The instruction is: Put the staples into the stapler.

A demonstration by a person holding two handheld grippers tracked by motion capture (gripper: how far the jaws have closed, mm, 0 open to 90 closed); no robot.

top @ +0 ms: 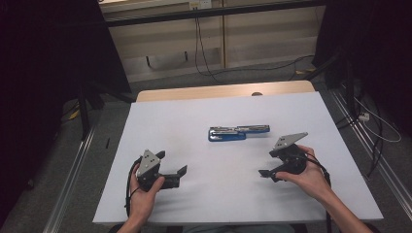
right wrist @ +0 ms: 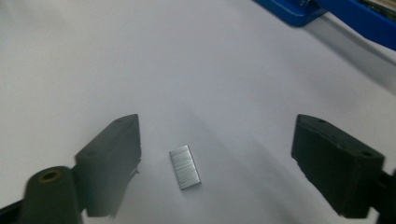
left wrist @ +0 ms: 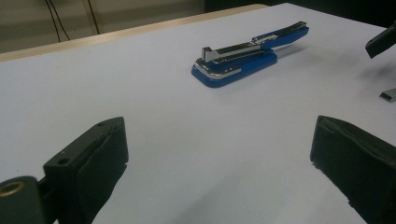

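White surface [top: 204,194] spans the frame in the high view, wooden edge at 12 o'clock. Blue stapler [top: 238,132] lies opened flat just above centre, metal magazine arm exposed, long axis running 9 to 3 o'clock; in the left gripper view it sits at 1 o'clock beyond the jaws. Left tongs [top: 175,167] held in the left hand [top: 143,191] at 7 o'clock of the stapler, well apart from it, jaws spread wide with bare surface between them. Right tongs [top: 266,165] held in the right hand [top: 308,179] at 4 o'clock of the stapler, jaws apart, pads touching nothing. Strip of staples [right wrist: 185,166], small and silvery, lies flat on the surface between the right jaws, nearer the left-hand jaw in the right gripper view, clear of both pads; stapler's blue base shows at 1 o'clock there. Same strip [left wrist: 388,95] sits at the 3 o'clock edge of the left gripper view.
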